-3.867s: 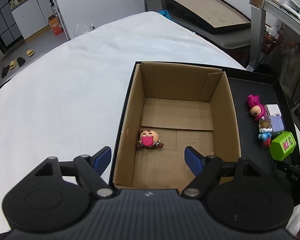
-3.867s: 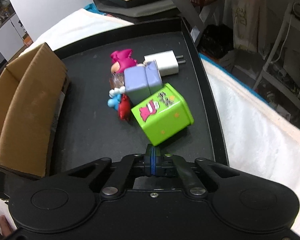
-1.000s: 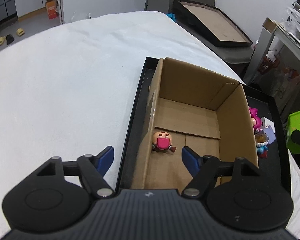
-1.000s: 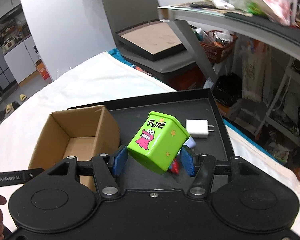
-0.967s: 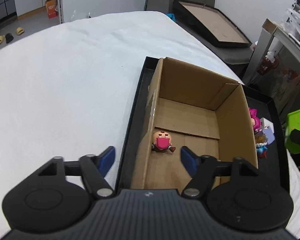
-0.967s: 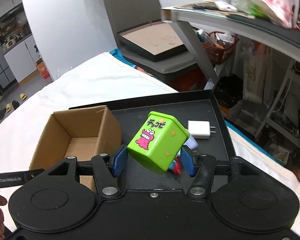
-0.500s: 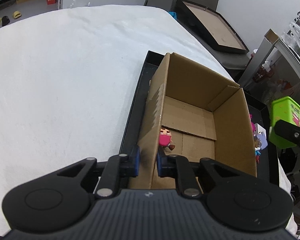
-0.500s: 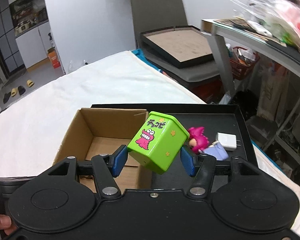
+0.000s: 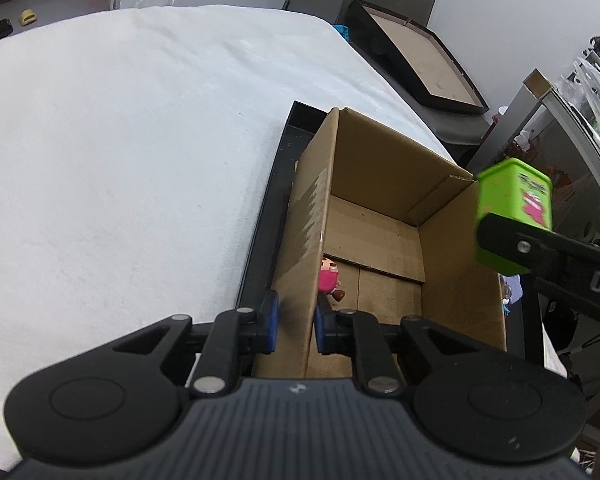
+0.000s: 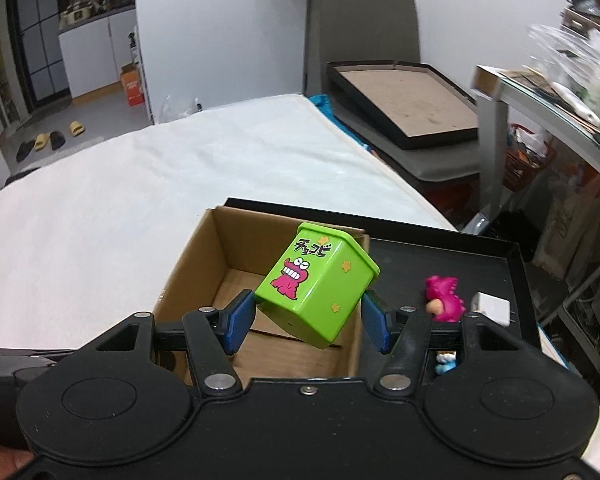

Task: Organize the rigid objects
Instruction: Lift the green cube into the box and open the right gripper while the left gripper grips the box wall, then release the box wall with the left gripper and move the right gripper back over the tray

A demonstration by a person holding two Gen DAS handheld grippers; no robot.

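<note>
An open cardboard box [image 9: 380, 236] stands in a black tray [image 9: 260, 248] on a white cloth. My left gripper [image 9: 296, 322] is shut on the box's left wall near its front corner. A small figure with a pink face [image 9: 329, 280] lies on the box floor. My right gripper [image 10: 308, 318] is shut on a green tin [image 10: 316, 284] with a pink cartoon monster, tilted in the air above the box [image 10: 228, 280]. In the left wrist view the green tin [image 9: 512, 208] shows over the box's right wall.
On the tray [image 10: 480, 256] right of the box lie a pink dinosaur figure [image 10: 446, 298], a white charger [image 10: 492, 308] and a small blue figure [image 10: 444, 362]. A dark framed board [image 10: 404, 100] leans behind the table, and a cluttered shelf [image 10: 560, 92] stands at the right.
The left gripper's jaws have come together on the box's left wall. The right gripper has carried the green tin leftward, from above the tray to above the box.
</note>
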